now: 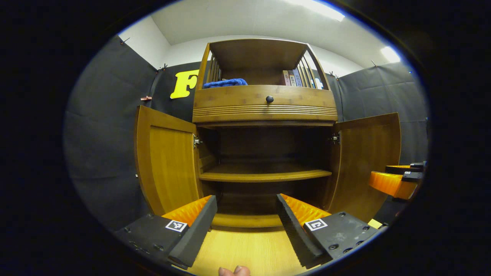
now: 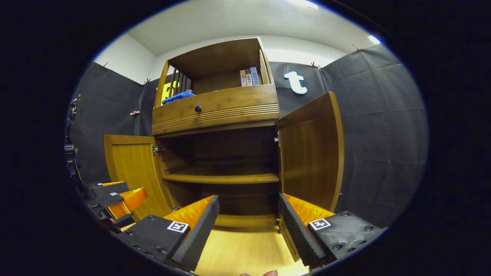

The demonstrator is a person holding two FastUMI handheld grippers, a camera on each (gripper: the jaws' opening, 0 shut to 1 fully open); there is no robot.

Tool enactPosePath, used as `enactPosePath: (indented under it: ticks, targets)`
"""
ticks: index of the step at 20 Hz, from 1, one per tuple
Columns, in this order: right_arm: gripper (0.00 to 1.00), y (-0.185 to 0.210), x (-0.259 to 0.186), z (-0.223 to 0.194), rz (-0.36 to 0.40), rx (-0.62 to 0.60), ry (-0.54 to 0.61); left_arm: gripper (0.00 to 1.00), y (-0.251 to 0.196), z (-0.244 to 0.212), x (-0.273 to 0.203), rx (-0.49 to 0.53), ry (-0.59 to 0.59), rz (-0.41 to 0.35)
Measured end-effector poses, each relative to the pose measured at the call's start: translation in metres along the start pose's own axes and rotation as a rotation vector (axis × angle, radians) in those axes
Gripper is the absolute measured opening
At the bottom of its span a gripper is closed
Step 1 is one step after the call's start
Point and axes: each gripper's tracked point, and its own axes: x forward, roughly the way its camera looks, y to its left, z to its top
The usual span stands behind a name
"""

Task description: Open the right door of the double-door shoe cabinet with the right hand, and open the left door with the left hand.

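While both doors are standing wide, the shoe cabinet is showing bare shelves — blue cloth and books sitting above; left gripper and right gripper are gaping, holding nothing.

Book spines too small, cabinet's lower compartment shadowed

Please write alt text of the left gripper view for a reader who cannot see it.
A brown wooden double-door shoe cabinet stands with its left door and right door both swung open, showing an empty shelf. The left gripper is open before it, holding nothing; the right gripper shows at the right edge.
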Motion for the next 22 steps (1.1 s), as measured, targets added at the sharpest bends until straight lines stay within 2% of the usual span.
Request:
enactPosePath:
  ticks: [1, 2, 3, 4, 5, 7, 8, 9, 10, 11, 14, 15, 16, 22]
  targets:
    - [1.00, 0.000, 0.001, -0.001, 0.007, 0.001, 0.003, 0.96, -0.002, 0.000, 0.001, 0.009, -0.003, 0.003]
    - [0.92, -0.001, 0.001, -0.003, 0.012, 0.005, 0.009, 0.96, -0.003, -0.001, 0.002, 0.010, 0.000, 0.005]
    - [0.98, -0.002, -0.002, 0.001, 0.016, 0.008, 0.009, 0.96, -0.005, -0.001, 0.003, 0.007, 0.001, 0.003]
    - [0.98, -0.004, -0.002, 0.002, 0.017, 0.004, 0.006, 0.96, -0.007, -0.001, 0.002, 0.005, 0.001, 0.004]
    - [0.92, -0.005, -0.002, 0.002, 0.020, 0.000, 0.007, 0.96, -0.007, -0.002, 0.003, 0.005, 0.003, 0.008]
    - [0.92, -0.008, -0.001, 0.001, 0.024, 0.004, 0.009, 0.96, -0.009, -0.001, 0.004, 0.012, 0.003, 0.011]
    - [0.98, -0.010, 0.000, 0.002, 0.024, 0.006, 0.008, 0.96, -0.011, -0.002, 0.005, 0.015, 0.003, 0.008]
    - [0.98, -0.011, 0.000, 0.002, 0.024, 0.005, 0.009, 0.96, -0.012, -0.002, 0.007, 0.015, 0.005, 0.009]
    - [0.92, -0.012, 0.001, 0.002, 0.025, 0.002, 0.008, 0.96, -0.012, -0.003, 0.007, 0.012, 0.008, 0.009]
    - [0.98, -0.013, 0.000, 0.001, 0.024, 0.001, 0.010, 0.96, -0.013, -0.003, 0.008, 0.012, 0.009, 0.010]
    - [0.98, -0.013, 0.001, 0.000, 0.032, 0.002, 0.014, 0.96, -0.016, -0.003, 0.010, 0.013, 0.011, 0.007]
    - [0.92, -0.012, 0.000, 0.000, 0.033, -0.002, 0.015, 0.96, -0.017, -0.003, 0.011, 0.012, 0.011, 0.004]
    - [0.98, -0.013, 0.001, -0.001, 0.034, -0.005, 0.015, 0.95, -0.017, -0.004, 0.011, 0.012, 0.013, 0.002]
    - [0.98, -0.014, 0.002, -0.001, 0.035, -0.011, 0.016, 0.96, -0.023, -0.006, 0.013, 0.020, 0.020, -0.007]
